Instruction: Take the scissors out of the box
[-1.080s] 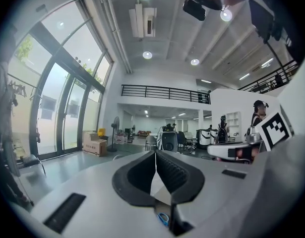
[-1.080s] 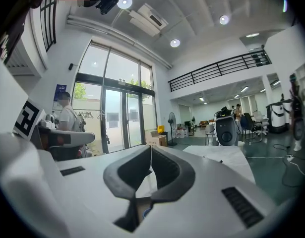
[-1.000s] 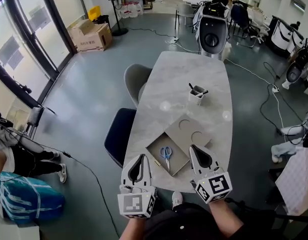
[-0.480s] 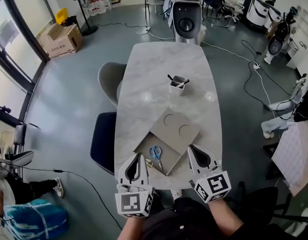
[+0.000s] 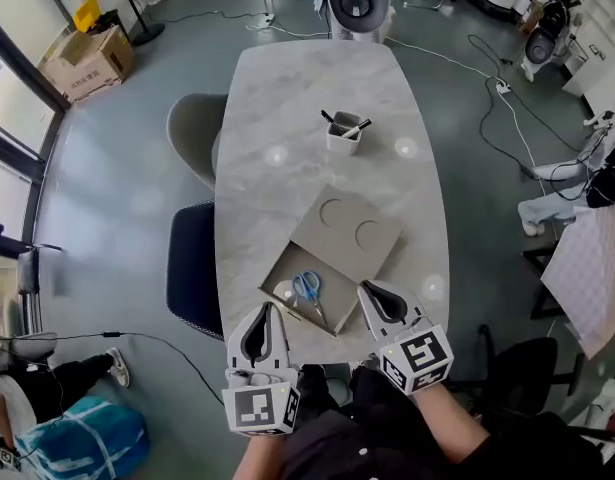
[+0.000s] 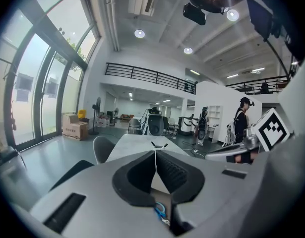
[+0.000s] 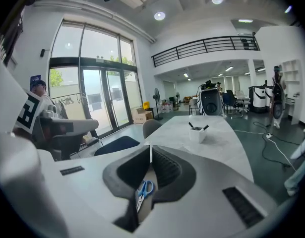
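One blue-handled scissors [image 5: 307,290] in one open brown cardboard box [image 5: 339,300] at grey marble table's [image 5: 287,118] near edge; left gripper [image 5: 266,308], right gripper [image 5: 368,290] jaws closed, empty; bare marble beyond.

Glossy marble-look table [image 5: 287,108], matt grey cardboard box [image 5: 337,300], blue plastic-handled, metal-bladed scissors [image 5: 307,288]

You hold your grey two-jaw left tongs [image 5: 266,311] and grey two-jaw right tongs [image 5: 371,290] side by side in front of you. Both point forward and tip slightly downward. The left marker cube [image 5: 260,408] and right marker cube [image 5: 417,358] sit nearest your body. On each pair the jaws are pressed together at the tips.
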A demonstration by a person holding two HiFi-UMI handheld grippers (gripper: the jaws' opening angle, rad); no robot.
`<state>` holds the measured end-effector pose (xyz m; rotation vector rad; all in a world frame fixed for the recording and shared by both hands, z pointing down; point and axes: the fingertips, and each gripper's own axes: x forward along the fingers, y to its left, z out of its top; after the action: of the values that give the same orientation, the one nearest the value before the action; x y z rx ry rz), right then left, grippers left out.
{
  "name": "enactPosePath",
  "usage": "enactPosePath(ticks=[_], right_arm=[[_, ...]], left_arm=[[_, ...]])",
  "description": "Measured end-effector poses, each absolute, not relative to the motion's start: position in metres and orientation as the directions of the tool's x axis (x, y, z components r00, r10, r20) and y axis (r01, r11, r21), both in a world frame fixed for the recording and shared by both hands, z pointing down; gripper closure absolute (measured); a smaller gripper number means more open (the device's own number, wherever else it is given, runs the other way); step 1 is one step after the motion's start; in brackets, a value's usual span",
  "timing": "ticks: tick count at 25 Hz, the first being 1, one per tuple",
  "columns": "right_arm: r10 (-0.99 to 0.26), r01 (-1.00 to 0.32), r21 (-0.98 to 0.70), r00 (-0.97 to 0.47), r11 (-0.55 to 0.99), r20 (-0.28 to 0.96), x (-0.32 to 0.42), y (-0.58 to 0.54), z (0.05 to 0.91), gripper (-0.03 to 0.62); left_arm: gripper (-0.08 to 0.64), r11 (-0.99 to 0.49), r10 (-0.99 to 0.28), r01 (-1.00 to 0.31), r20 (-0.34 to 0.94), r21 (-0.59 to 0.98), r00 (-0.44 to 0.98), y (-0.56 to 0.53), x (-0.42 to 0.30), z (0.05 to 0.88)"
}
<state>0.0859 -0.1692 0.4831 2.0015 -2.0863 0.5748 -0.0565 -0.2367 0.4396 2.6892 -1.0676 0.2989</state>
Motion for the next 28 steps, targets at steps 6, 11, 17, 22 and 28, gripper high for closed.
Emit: enactPosePath(ticks=[6,11,17,22,28], right_arm=[[-0.85,-0.985,-0.17,-0.109,0.023,0.516,0.066,-0.188,0.537,0.562],[-0.775,-0.982,-0.186,-0.137,0.026,0.617,0.047,-0.201,0.583,0.525],[-0.682,-0.983,-0.18,-0.158,0.04,0.714,0.028,-0.221,0.641,0.464],[-0.62,-0.982,-0.177,-0.174,0.057,0.765,0.015,-0.237,0.681,0.462],[-0.532,-0.978,-0.205,-0.197,0.045,0.824,0.007,-0.247,0.715,0.462]], left_arm=[[0.543,-0.714,-0.618,-0.685,0.331,0.142,0.713,-0.247,-0.062,0.474],[0.543,-0.731,-0.576,-0.664,0.38,0.157,0.724,-0.251,-0.06,0.504],[0.543,-0.771,-0.523,-0.619,0.404,0.15,0.75,-0.259,-0.046,0.537],[0.543,-0.759,-0.515,-0.629,0.437,0.167,0.737,-0.27,-0.049,0.565],[0.543,-0.741,-0.504,-0.645,0.479,0.187,0.718,-0.276,-0.058,0.589]])
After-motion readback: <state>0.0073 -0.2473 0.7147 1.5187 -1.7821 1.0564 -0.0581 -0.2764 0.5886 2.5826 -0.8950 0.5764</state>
